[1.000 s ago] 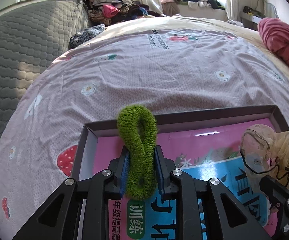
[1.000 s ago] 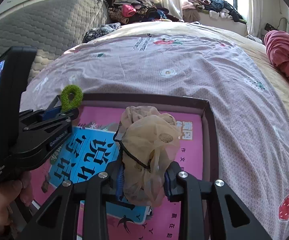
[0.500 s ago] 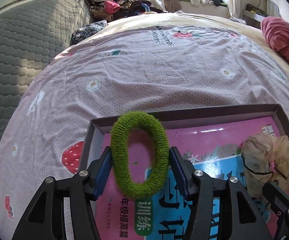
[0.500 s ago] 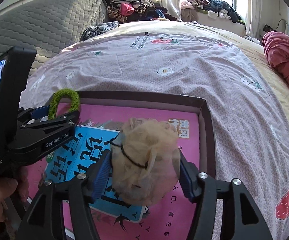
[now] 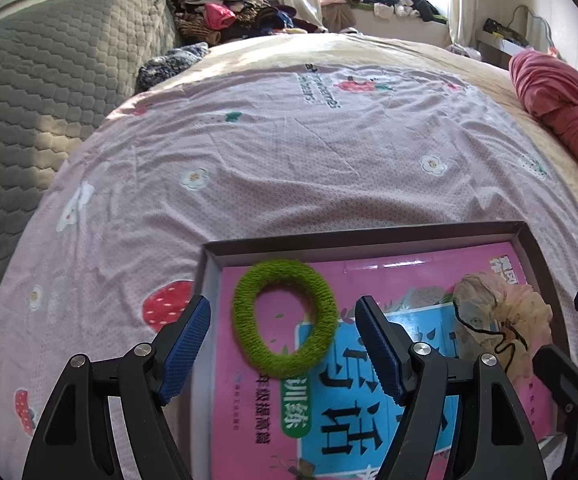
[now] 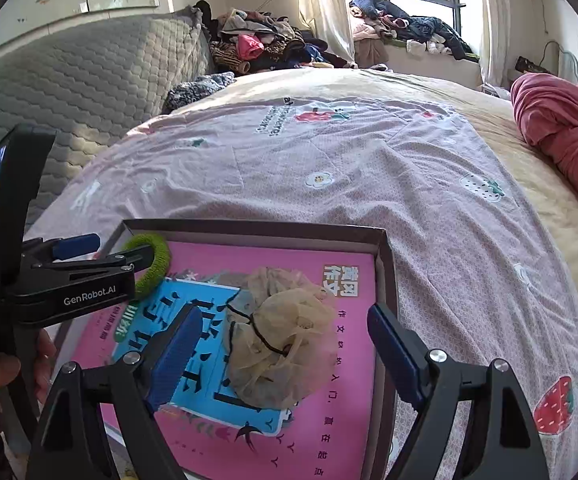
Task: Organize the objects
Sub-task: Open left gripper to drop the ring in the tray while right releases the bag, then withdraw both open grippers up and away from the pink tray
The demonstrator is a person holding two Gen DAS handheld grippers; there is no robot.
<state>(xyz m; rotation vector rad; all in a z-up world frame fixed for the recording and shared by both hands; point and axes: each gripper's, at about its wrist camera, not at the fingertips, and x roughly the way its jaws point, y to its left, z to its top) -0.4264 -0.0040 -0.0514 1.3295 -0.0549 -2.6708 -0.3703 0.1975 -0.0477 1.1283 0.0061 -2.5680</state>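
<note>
Scrunchies, green point(image 5: 285, 318) and beige mesh point(image 6: 279, 336), lie in your box point(image 6: 385, 280) on the booklet point(image 5: 369, 400); left tool point(image 5: 283, 344) and right tool point(image 6: 285, 350) gape wide, empty. Nothing else looks left.

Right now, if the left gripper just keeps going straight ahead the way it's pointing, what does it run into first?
Most likely the green hair tie, lying on the pink book between the open left gripper fingers. Past it comes the box far wall, then the bedsheet. Depth is hard to judge here.
</note>
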